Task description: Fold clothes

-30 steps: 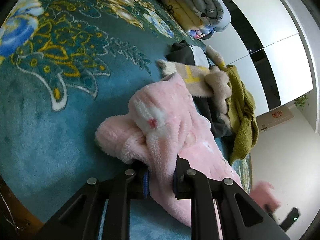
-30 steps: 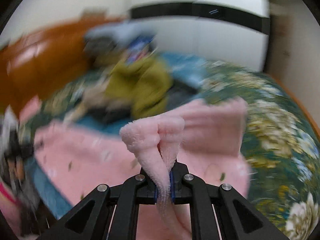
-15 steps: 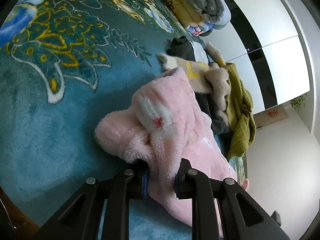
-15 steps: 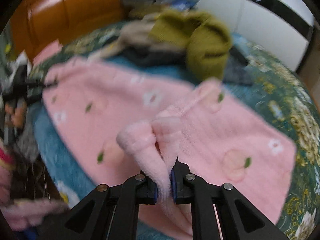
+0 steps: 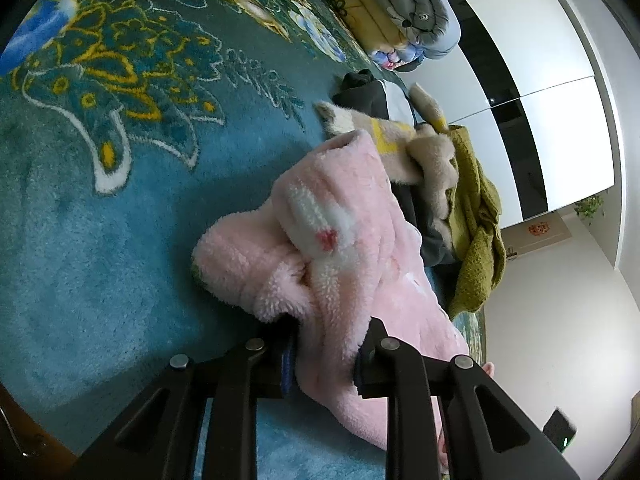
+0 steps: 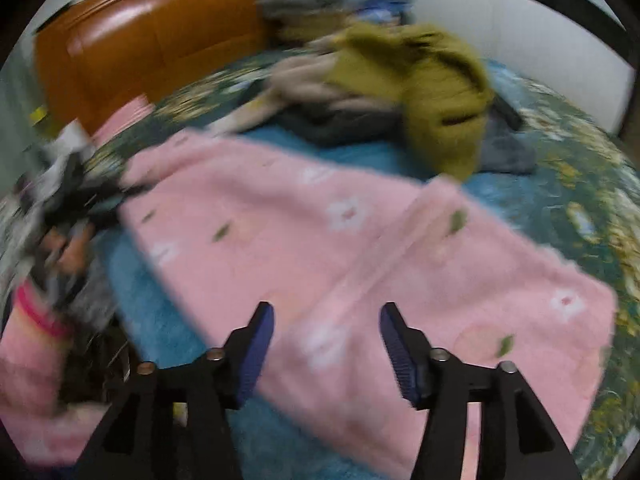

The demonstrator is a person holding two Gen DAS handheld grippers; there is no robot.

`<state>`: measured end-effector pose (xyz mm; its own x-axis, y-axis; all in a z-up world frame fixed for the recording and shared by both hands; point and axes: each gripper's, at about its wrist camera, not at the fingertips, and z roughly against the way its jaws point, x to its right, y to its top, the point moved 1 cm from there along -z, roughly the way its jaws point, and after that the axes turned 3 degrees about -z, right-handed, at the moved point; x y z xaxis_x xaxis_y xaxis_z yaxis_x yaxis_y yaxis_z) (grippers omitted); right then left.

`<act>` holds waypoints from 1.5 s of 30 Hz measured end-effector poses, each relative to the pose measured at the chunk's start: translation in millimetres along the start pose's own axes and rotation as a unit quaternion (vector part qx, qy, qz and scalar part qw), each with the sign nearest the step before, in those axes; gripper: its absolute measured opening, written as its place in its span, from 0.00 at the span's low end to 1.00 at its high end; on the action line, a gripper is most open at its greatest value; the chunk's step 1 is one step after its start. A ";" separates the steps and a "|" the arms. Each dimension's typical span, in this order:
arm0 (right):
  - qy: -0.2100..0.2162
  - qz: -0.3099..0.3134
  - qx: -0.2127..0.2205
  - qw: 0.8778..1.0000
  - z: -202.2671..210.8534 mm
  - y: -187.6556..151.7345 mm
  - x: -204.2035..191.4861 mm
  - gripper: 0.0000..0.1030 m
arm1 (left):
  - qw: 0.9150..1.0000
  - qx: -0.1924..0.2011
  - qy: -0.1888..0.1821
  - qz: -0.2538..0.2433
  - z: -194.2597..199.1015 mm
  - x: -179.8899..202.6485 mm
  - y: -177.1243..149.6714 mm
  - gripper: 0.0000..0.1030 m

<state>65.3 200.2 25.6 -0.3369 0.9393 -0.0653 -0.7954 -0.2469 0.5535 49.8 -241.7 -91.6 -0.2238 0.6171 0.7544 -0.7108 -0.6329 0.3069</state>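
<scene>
Left gripper (image 5: 326, 354) black with silver screws, right gripper (image 6: 326, 344) black, ribbed blue pads (image 6: 256, 350), silver screws

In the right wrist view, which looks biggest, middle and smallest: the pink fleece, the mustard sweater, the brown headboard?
1. pink fleece, by far the biggest, though it lies nearest the camera.
2 and 3. brown headboard and mustard sweater look about alike; the picture is blurred, so I will not rank them.

teal floral blanket (image 5: 120, 208) | orange headboard (image 6: 140, 52) | white-and-black wardrobe doors (image 5: 560, 128) | rolled quilts (image 5: 404, 8)
</scene>
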 end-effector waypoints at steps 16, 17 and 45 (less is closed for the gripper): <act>-0.133 -0.151 -0.037 0.979 -75.5 32.6 42.3 0.36 | 1.000 -0.009 -0.030 0.003 -1.6 -7.3 -0.7 0.25; -0.122 -0.170 -0.033 0.977 -72.8 30.5 49.8 0.27 | 0.999 -0.010 -0.034 0.005 -1.3 -8.3 -0.5 0.25; 0.082 -0.259 0.132 0.953 17.6 -0.4 75.0 0.54 | 0.996 0.023 -0.046 0.074 9.9 -16.3 5.1 0.46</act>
<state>49.2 275.0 35.1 -0.0255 0.8641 -0.5028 -0.7294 0.3278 0.6004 56.4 -259.6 -96.6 -0.2602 0.4715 0.8426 -0.6431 -0.7356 0.2130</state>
